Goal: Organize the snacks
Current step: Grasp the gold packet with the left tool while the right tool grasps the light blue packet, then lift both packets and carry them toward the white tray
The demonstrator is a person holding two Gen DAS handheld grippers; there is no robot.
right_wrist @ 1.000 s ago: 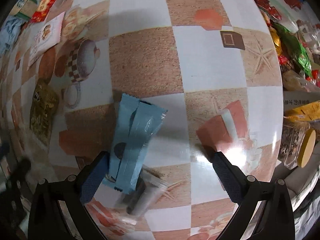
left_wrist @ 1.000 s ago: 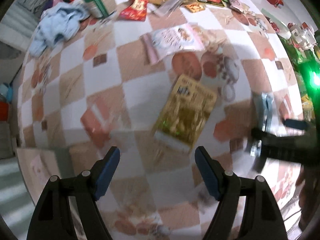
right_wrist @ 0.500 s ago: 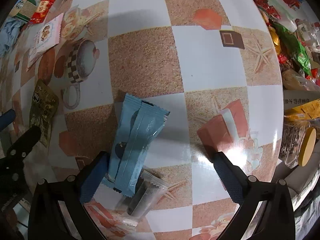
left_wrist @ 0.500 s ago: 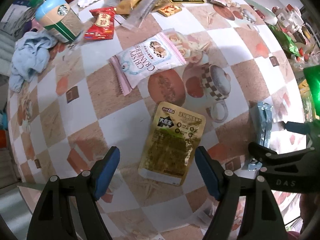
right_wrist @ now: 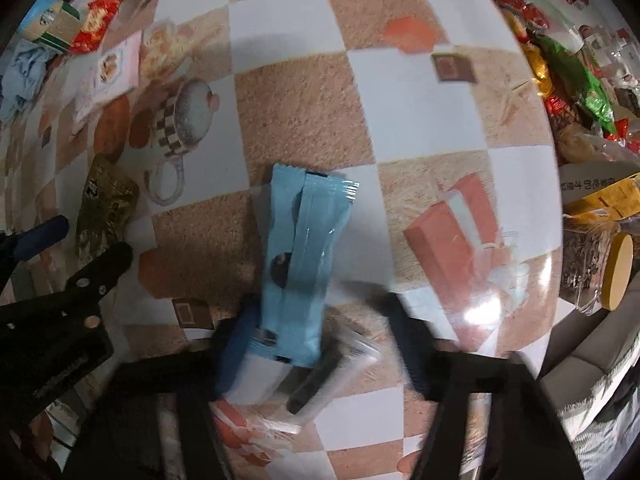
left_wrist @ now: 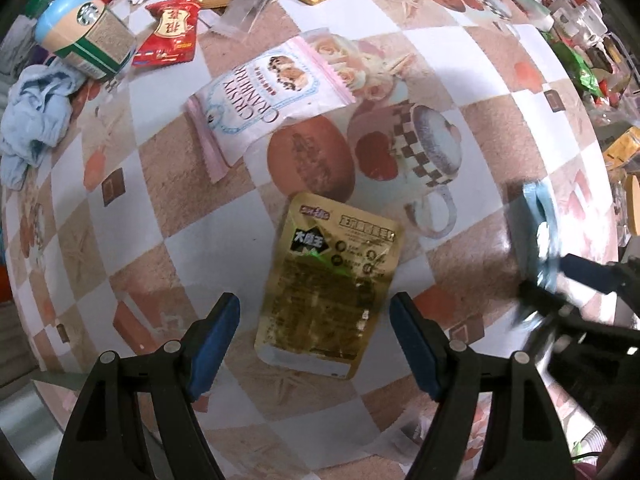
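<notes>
Right gripper [right_wrist: 320,344]: jaws closing, blurred with motion, around the near end of the light blue packet [right_wrist: 304,264]. The left pad sits at the packet's edge; the right finger is not clearly on it yet, so a firm hold cannot be confirmed. A clear plastic sleeve [right_wrist: 332,376] with a dark bar inside lies just beside and partly under the same end.

Left gripper [left_wrist: 314,336]: jaws wide apart, nothing between the pads, hovering over the near end of the gold packet [left_wrist: 332,292], which lies flat on the table.

Risks, as judged:
- The closing jaws may catch the clear sleeve along with the blue packet, or nudge it aside; the two overlap at the grip point.
- The grip is near one end of a long, limp wrapper; it could droop, slip or swing on lifting.
- The gold packet is flat and glossy; pads may skate over it rather than pinch it.
- The two grippers work close together; in the left view the right one sits just beyond the gold packet, so a bump is possible.

Surface: table [left_wrist: 168,240] under a shiny checked cloth, tan and white, printed with cups and cakes; glare patches. Pink-and-white cranberry bag [left_wrist: 272,92] beyond the gold packet. Further off: red sachet [left_wrist: 172,32], coffee tub [left_wrist: 84,32] on its side, blue cloth [left_wrist: 36,112]. Loose snacks heaped along the far and right edges. A sofa edge shows at lower right of the right view.
</notes>
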